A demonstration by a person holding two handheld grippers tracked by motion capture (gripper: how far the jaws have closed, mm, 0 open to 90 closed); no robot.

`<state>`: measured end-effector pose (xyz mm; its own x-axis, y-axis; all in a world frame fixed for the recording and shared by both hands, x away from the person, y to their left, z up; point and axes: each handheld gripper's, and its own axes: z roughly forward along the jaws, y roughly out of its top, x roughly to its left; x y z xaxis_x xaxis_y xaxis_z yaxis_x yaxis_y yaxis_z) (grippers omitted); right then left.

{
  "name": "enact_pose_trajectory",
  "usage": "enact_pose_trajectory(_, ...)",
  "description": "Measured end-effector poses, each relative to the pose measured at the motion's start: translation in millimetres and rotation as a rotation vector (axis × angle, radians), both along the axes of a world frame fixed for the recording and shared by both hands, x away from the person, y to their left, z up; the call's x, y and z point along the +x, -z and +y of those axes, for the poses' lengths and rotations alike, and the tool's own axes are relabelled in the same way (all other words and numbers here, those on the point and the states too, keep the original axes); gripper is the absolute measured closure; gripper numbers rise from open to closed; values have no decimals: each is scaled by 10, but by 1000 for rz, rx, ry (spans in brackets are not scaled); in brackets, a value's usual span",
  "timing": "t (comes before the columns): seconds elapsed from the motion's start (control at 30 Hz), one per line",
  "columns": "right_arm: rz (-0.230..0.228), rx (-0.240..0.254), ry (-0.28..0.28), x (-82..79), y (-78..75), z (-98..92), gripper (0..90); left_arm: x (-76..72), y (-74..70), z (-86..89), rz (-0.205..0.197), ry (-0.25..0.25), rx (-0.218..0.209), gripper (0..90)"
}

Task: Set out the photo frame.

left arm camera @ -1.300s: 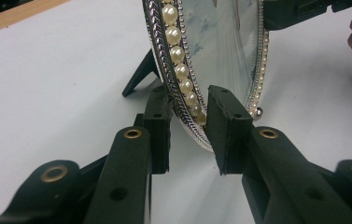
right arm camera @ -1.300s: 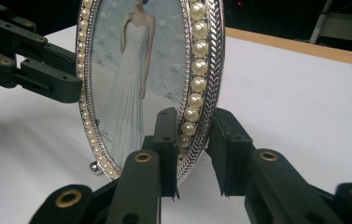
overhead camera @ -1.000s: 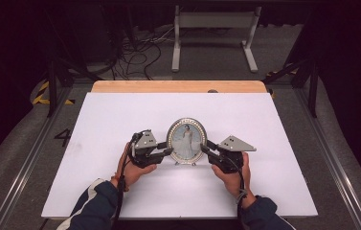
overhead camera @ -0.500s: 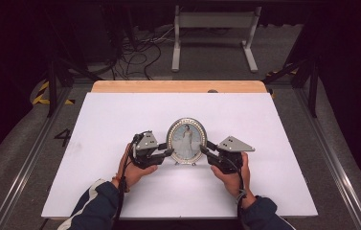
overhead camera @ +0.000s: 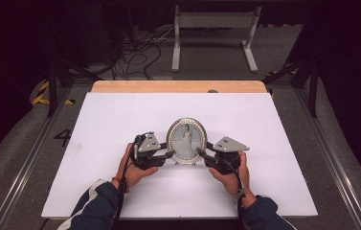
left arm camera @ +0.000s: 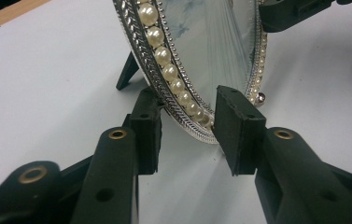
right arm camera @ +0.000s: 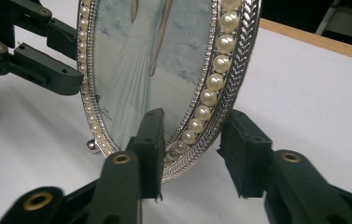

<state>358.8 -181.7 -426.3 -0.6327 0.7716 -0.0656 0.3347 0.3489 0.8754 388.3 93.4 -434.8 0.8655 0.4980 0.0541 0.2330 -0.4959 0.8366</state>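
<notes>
An oval silver picture frame (overhead camera: 186, 140) with a pearl rim and a photo of a figure in a pale gown stands upright on the white board. My left gripper (overhead camera: 171, 154) straddles its lower left rim. In the left gripper view the pearl rim (left arm camera: 176, 79) passes between the two pads (left arm camera: 236, 128) with gaps on both sides. My right gripper (overhead camera: 201, 152) straddles the lower right rim (right arm camera: 211, 93) the same way, its pads (right arm camera: 244, 151) off the metal. Both pairs of jaws have just been opening, with the frame's edge between them. The frame rests on its back leg (left arm camera: 128, 72) and small ball feet (right arm camera: 91, 145).
The white board (overhead camera: 120, 120) covers a wooden table whose far edge (overhead camera: 178, 86) shows behind it. Beyond the table are floor cables (overhead camera: 140, 48) and a white metal stand (overhead camera: 214, 28). Dark rails run along both sides of the table.
Both grippers' jaws have spread apart around the frame's rim. Hands and frame stay where they were.
</notes>
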Motion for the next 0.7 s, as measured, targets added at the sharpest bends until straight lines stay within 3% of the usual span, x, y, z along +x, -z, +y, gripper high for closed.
enact_pose_trajectory(0.17, 14, -1, 3, 20, 8, -10, 455, -42, -9, -38, -33, 5, 43, 535)
enact_pose_trajectory(0.3, 17, -2, 4, 26, 12, -11, 380, -47, -6, -48, -39, -5, 48, 456)
enact_pose_trajectory(0.33, 15, -3, 11, 25, 13, -7, 355, -50, -4, -50, -43, -12, 48, 398)
enact_pose_trajectory(0.47, 23, -13, 7, 35, 30, 6, 297, -52, 5, -62, -42, -25, 57, 267)
enact_pose_trajectory(0.7, 33, -33, -15, 39, 60, 38, 249, -37, 18, -63, -27, -45, 43, 159)
